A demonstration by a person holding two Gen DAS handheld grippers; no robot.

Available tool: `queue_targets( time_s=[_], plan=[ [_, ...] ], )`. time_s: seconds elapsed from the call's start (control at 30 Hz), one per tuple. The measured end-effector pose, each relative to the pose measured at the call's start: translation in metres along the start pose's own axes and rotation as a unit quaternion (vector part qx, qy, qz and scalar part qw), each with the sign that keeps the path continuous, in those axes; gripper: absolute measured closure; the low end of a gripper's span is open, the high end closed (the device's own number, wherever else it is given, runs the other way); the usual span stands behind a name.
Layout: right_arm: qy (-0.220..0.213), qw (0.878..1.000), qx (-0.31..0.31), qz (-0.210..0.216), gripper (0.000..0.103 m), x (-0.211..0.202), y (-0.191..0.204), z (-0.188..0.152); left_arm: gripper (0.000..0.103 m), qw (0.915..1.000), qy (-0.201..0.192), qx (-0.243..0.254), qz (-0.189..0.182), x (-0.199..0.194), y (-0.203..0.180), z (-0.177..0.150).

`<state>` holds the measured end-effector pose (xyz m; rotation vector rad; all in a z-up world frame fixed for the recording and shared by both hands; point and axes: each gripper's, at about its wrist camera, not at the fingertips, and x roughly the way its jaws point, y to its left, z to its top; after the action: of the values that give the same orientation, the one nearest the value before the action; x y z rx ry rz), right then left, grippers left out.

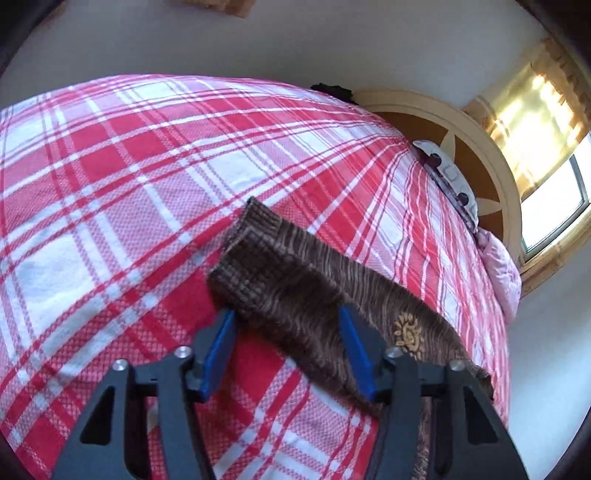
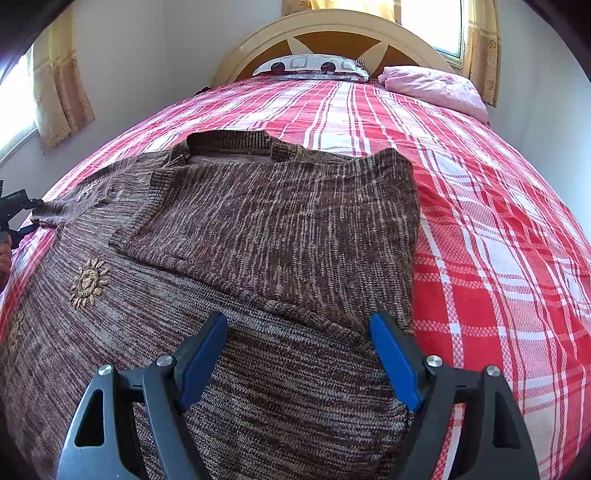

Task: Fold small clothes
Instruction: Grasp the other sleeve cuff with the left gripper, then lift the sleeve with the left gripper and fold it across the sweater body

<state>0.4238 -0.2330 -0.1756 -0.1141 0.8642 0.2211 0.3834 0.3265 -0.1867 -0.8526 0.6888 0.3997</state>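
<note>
A brown knitted sweater (image 2: 258, 229) with tan sun embroidery lies on the red and white plaid bedspread (image 2: 498, 240). Its right side is folded over onto the body, with the ribbed collar at the far end. My right gripper (image 2: 299, 321) is open just above the folded part's near edge. In the left wrist view a sleeve (image 1: 295, 288) of the sweater stretches out flat with its ribbed cuff at the far end. My left gripper (image 1: 286, 314) is open, its fingers either side of the sleeve near the cuff. That gripper also shows at the left edge of the right wrist view (image 2: 14, 210).
The bed has a cream and brown headboard (image 2: 332, 33), a patterned pillow (image 2: 310, 66) and a pink pillow (image 2: 436, 88). Windows with yellow curtains (image 2: 59, 92) stand left and behind. White walls border the bed; the bedspread (image 1: 129, 221) stretches left of the sleeve.
</note>
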Motion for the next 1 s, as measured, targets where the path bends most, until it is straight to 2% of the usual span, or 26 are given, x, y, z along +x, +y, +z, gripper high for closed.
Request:
queue_targets(
  time_s=[0.07, 0.13, 0.23, 0.63, 0.83, 1.0],
  plan=[
    [0.0, 1.0, 0.0, 0.0, 0.023, 0.0, 0.0, 0.0, 0.058, 1.0, 0.002, 0.003, 0.002, 0.001, 0.003, 0.002],
    [0.0, 1.0, -0.001, -0.001, 0.023, 0.0, 0.0, 0.0, 0.08, 1.0, 0.002, -0.005, 0.004, 0.003, 0.009, 0.005],
    [0.0, 1.0, 0.0, 0.0, 0.023, 0.0, 0.0, 0.0, 0.092, 0.9996, 0.007, -0.025, -0.007, 0.005, 0.02, 0.009],
    [-0.001, 1.0, 0.0, -0.001, 0.023, 0.0, 0.0, 0.0, 0.095, 0.9986, -0.038, -0.004, -0.037, -0.02, 0.006, 0.012],
    [-0.002, 1.0, 0.001, -0.001, 0.023, 0.0, 0.0, 0.001, 0.095, 0.9963, -0.056, 0.032, -0.056, -0.031, -0.027, 0.016],
    [-0.003, 1.0, 0.003, 0.001, 0.023, -0.001, -0.001, 0.0, 0.095, 0.9931, -0.052, 0.067, -0.081, -0.032, -0.062, 0.011]
  ],
)
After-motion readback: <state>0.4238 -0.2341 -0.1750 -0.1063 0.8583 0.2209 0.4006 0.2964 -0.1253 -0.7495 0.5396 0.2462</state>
